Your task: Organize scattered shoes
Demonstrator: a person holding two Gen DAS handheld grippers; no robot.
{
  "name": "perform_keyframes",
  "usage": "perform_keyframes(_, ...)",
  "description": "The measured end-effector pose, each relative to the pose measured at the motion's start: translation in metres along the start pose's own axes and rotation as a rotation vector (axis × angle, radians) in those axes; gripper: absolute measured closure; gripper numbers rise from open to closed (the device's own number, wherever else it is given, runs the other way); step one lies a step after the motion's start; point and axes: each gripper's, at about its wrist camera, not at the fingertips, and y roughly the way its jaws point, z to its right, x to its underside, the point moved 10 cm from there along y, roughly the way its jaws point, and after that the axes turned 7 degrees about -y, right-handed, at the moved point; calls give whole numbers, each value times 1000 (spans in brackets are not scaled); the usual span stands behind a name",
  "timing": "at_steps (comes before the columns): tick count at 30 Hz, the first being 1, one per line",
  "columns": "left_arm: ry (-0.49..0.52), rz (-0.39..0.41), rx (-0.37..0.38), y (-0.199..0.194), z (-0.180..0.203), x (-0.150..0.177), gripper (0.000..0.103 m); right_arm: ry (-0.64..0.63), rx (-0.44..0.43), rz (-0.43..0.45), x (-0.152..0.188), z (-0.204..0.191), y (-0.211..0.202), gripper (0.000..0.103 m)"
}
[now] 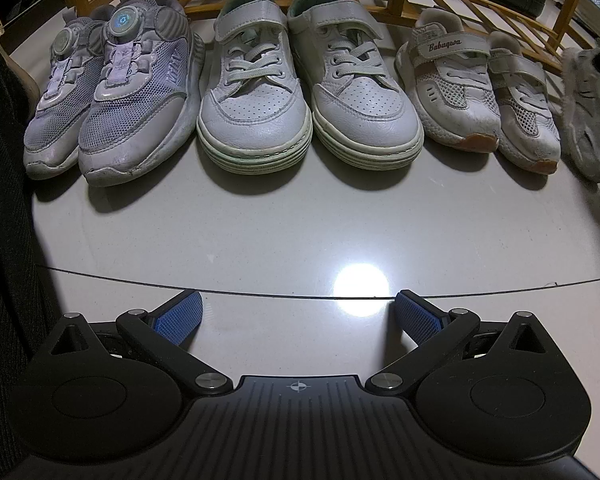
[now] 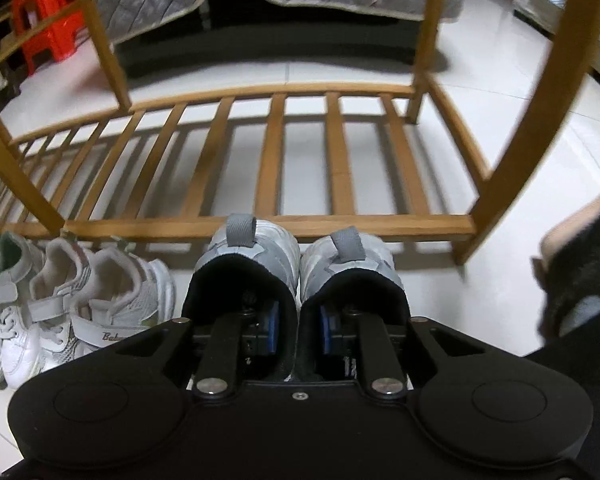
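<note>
Blue pads on my right gripper [image 2: 298,330] sit one inside each of two grey-heeled shoes [image 2: 296,276], pinching their inner walls together between them, so I have the pair in one nearly closed grip. The heels face the wooden rack [image 2: 276,224] and the pair hangs or rests just in front of its low rail; whether the soles touch the floor I cannot tell.

My left gripper [image 1: 298,312] is spread wide and holds nothing, hovering over bare tile [image 1: 260,232] well short of the shoes.

Outward from there, three pairs stand in a neat row along the rack's front, toes toward my left camera: lilac dial sneakers [image 1: 112,96] at the left, white lace-ups [image 1: 308,88] in the middle, small mesh strap shoes [image 1: 480,96] at the right. Each pair's shoes stand side by side, and the pairs are just beside one another. The grey-heeled pair shows at that view's right edge, blurred, just beside the strap shoes.

My judgement: the sorting looks nearly done. Three pairs are lined up, and the fourth is at the row's right end in my grip, to be settled and let go. No stray shoes show elsewhere on the floor, though neither view covers all of it.
</note>
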Motion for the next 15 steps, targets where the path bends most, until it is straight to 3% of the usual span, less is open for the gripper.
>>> perform_keyframes(7, 0, 1, 0, 8, 2, -13, 0, 28, 38, 37, -13, 33, -8, 82)
perform_keyframes(15, 1, 2, 0, 18, 4, -30, 0, 35, 50, 64, -16, 39, -17, 82)
